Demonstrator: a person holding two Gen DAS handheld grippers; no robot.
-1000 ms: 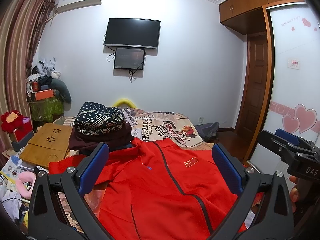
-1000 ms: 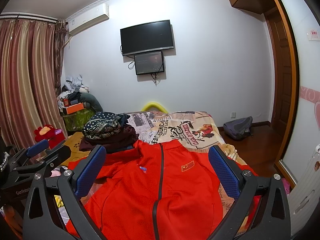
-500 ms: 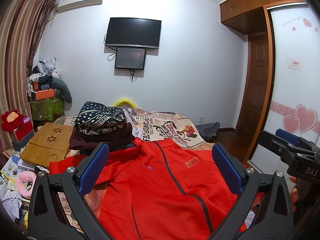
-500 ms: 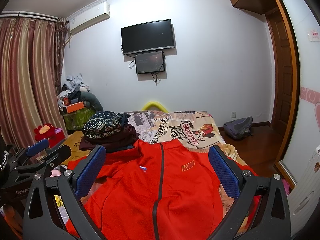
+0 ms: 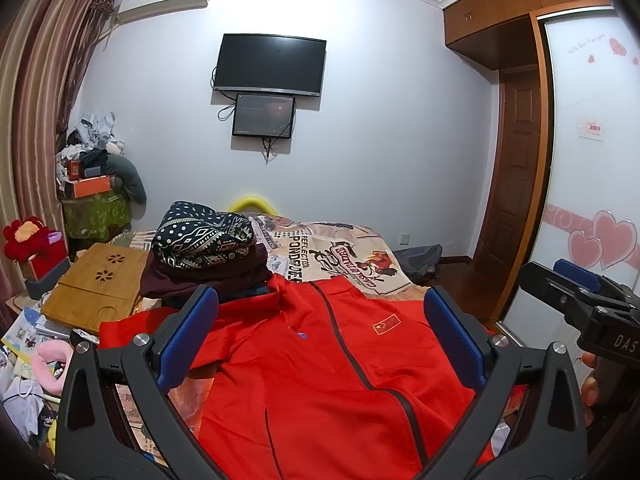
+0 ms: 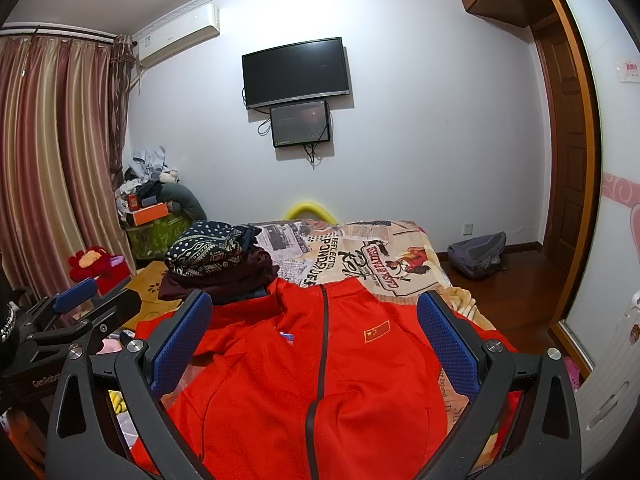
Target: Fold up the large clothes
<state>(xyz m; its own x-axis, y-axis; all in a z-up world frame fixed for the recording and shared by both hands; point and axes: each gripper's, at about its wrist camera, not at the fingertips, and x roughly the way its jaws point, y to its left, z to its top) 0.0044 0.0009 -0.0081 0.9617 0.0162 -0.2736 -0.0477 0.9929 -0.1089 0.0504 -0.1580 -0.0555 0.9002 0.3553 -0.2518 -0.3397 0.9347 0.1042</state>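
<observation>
A large red zip-up jacket (image 5: pixel 320 368) with a small flag patch lies spread front-up on the bed, collar toward the far wall; it also shows in the right wrist view (image 6: pixel 320 368). My left gripper (image 5: pixel 320 340) hovers above its lower half, open wide and empty. My right gripper (image 6: pixel 314 340) hovers beside it, also open and empty. Each gripper shows at the edge of the other's view: the right one (image 5: pixel 580 300), the left one (image 6: pixel 80 304).
A pile of folded clothes (image 5: pixel 204 252) topped by a patterned piece sits just beyond the jacket's left shoulder. A wooden lap tray (image 5: pixel 96 284) lies on the bed's left side. The printed bedspread (image 5: pixel 340 248) stretches beyond. A grey backpack (image 6: pixel 476 252) lies on the floor.
</observation>
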